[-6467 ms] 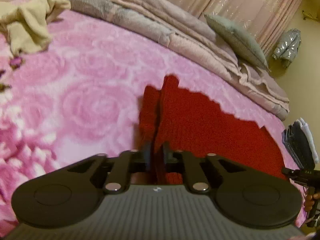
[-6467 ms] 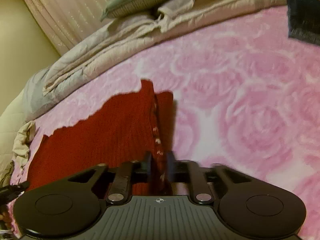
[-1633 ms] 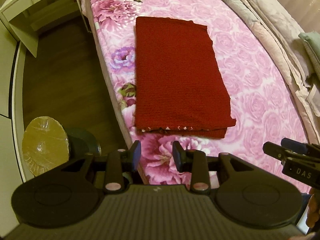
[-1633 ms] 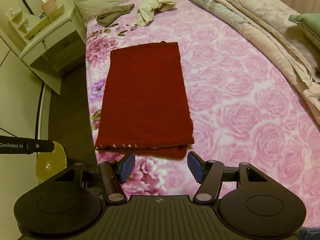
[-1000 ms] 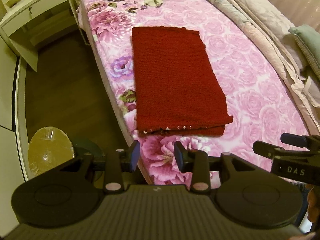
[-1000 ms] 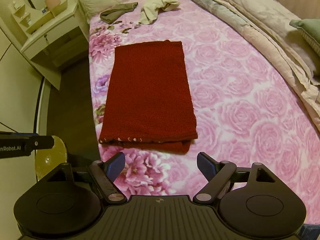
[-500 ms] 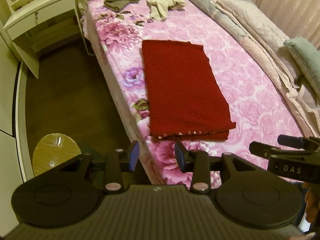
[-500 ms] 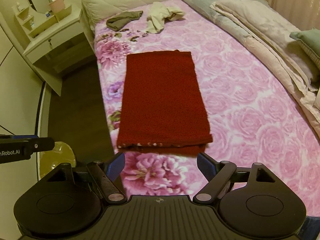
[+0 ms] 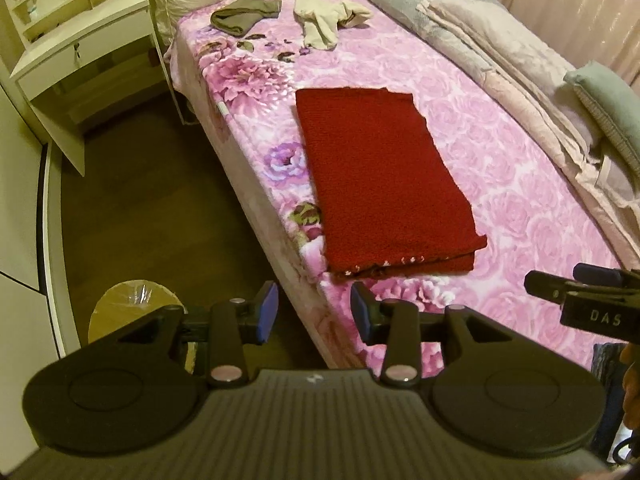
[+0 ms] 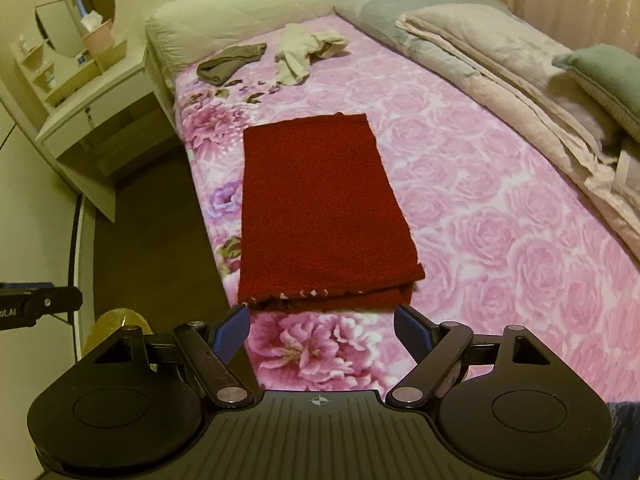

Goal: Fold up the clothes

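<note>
The left tool (image 9: 314,312) is matte black, with a ribbed plate at its base, two round discs at the sides, and two slim arms with pale pivot screws that carry blue pads (image 9: 267,312). The right tool (image 10: 322,334) is built the same way, with a small crosshair mark on its ribbed plate, silver pivot screws and blue pads (image 10: 232,334). Seen from the left camera, the side of the right tool bears the white letters "DAS", and from the right camera the black side of the left tool shows white lettering cut off by the edge.
</note>
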{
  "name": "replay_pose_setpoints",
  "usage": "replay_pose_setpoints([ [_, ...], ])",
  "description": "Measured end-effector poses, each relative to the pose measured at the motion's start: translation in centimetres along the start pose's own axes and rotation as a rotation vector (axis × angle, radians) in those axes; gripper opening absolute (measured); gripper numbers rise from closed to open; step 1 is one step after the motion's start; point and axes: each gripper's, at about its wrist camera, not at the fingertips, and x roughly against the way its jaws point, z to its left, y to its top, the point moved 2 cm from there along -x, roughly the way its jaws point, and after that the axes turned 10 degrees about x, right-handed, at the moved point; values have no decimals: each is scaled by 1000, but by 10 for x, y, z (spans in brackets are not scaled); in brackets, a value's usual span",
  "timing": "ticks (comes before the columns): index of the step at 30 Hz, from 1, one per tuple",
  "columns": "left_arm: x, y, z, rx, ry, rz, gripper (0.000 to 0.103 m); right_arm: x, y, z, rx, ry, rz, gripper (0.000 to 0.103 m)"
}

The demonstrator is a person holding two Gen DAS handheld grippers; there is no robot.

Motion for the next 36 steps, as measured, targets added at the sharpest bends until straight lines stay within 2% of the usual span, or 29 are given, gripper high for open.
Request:
replay_pose_setpoints([
  [6, -22, 8, -21, 15, 0, 42, 36, -15, 9, -18, 10, 11, 37, 82],
  [11, -47, 15, -46, 39, -7, 64, 37, -29, 23, -48, 47, 34, 45, 82],
  [17, -89, 11, -54, 119, -72, 99, 39, -57, 26, -102, 29, 90, 58, 82],
  [22, -144, 4, -34, 160, -120, 137, 40, -100, 17, -154, -89, 198, 82, 82],
  [30, -241, 16, 15, 352, -249, 153, 39, -195, 1, -214, -408, 398, 107, 82],
  [33, -280, 20, 29, 416, -291, 129, 38, -228, -3, -229, -481, 438, 93, 82],
  [36, -307, 21, 39, 460, -329, 72, 37, -254, -3, -239, -500, 481, 82, 82],
])
